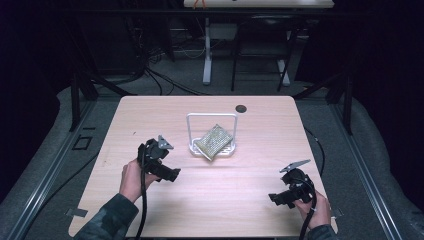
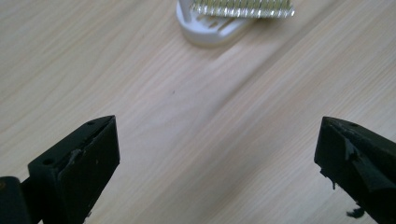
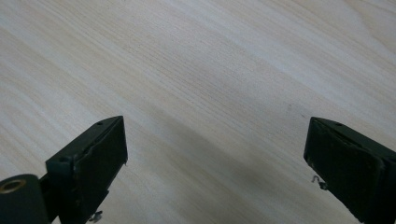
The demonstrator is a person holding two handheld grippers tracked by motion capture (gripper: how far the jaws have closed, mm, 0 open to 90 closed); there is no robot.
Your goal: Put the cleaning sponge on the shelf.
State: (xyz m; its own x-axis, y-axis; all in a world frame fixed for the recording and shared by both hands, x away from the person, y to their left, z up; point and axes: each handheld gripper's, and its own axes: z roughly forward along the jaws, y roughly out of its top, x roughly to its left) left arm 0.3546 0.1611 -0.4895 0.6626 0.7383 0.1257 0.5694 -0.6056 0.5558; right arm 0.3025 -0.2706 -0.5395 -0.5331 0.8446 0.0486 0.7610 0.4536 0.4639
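Note:
A glittery olive-green sponge [image 1: 214, 141] leans in a white wire rack [image 1: 191, 125] near the middle of the wooden table [image 1: 250, 120]. In the left gripper view the rack's white base [image 2: 205, 32] and the sponge's edge [image 2: 243, 9] sit at the top. My left gripper [image 1: 172, 175] is held low, to the left of and nearer than the rack, jaws wide apart with only bare wood between them [image 2: 217, 158]. My right gripper [image 1: 276, 198] rests near the front right of the table, open and empty [image 3: 215, 158].
A dark round grommet [image 1: 241, 108] sits at the table's far edge. Beyond the table stand the legs of another desk [image 1: 207, 60] and floor cables [image 1: 160, 80]. A grey mat [image 1: 360, 150] surrounds the table.

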